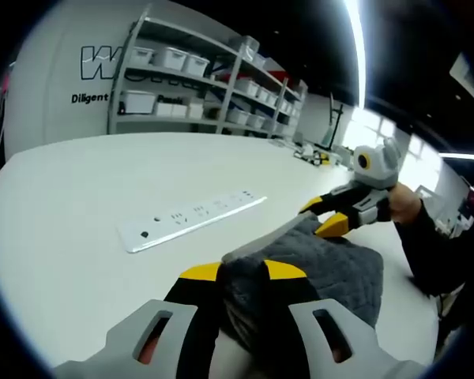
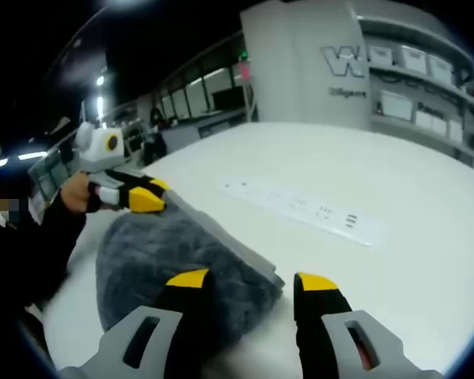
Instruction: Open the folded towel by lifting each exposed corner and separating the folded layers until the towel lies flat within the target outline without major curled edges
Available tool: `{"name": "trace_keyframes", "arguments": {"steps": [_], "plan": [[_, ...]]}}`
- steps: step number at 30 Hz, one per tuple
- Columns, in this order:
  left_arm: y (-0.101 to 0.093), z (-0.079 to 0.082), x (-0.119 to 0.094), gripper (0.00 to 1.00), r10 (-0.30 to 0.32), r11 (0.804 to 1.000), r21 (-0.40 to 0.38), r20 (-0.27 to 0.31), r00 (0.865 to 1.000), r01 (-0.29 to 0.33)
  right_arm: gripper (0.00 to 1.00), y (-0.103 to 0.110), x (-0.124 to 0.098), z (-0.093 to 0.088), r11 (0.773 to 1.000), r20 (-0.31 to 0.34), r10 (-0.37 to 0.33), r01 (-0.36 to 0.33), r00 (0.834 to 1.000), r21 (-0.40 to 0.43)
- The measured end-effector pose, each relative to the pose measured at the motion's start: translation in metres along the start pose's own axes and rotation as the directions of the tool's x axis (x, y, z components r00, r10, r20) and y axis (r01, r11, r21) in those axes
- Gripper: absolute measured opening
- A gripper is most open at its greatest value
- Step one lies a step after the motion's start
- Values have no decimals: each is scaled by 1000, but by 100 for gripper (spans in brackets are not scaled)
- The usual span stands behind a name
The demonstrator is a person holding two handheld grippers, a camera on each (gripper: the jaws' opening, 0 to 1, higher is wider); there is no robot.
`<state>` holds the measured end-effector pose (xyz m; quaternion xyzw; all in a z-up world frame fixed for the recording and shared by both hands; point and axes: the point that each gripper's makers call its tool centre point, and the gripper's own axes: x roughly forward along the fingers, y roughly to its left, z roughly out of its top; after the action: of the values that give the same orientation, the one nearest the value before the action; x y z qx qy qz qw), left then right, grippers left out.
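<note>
A grey fluffy towel [image 1: 324,272] [image 2: 154,253] lies folded on the white table [image 1: 79,197] [image 2: 395,166], with a flat lighter band along its edge [image 2: 221,233]. In the left gripper view my left gripper [image 1: 243,272] is shut on the towel's near corner, and the cloth bunches between its yellow-tipped fingers. In the right gripper view the same left gripper [image 2: 146,194] pinches the towel's far edge, held by a hand. My right gripper [image 2: 253,281] stands open with the towel's near corner between its jaws. From the left gripper view, the right gripper [image 1: 324,217] straddles the towel's far edge.
A long white power strip [image 1: 193,221] [image 2: 300,209] lies on the table just beyond the towel. Metal shelves with white bins [image 1: 205,79] [image 2: 426,87] stand against the wall behind. A person's dark sleeve [image 1: 438,253] [image 2: 39,237] reaches in beside the towel.
</note>
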<state>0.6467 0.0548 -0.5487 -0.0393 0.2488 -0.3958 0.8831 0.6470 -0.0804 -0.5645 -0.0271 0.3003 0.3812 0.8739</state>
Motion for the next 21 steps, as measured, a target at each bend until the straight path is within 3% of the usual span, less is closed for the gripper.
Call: {"name": "trace_keyframes", "arguments": {"steps": [9, 16, 21], "plan": [[-5, 1, 1, 7, 5, 1000, 25, 11, 1000, -5, 34, 10, 1, -4, 999, -2, 16, -16, 1000, -31], [9, 7, 5, 5, -11, 1000, 15, 1, 1000, 11, 28, 6, 3, 2, 998, 6, 22, -22, 1000, -59], [13, 9, 5, 5, -14, 1000, 11, 1, 1000, 14, 15, 1, -1, 6, 998, 14, 15, -14, 1000, -62]]}}
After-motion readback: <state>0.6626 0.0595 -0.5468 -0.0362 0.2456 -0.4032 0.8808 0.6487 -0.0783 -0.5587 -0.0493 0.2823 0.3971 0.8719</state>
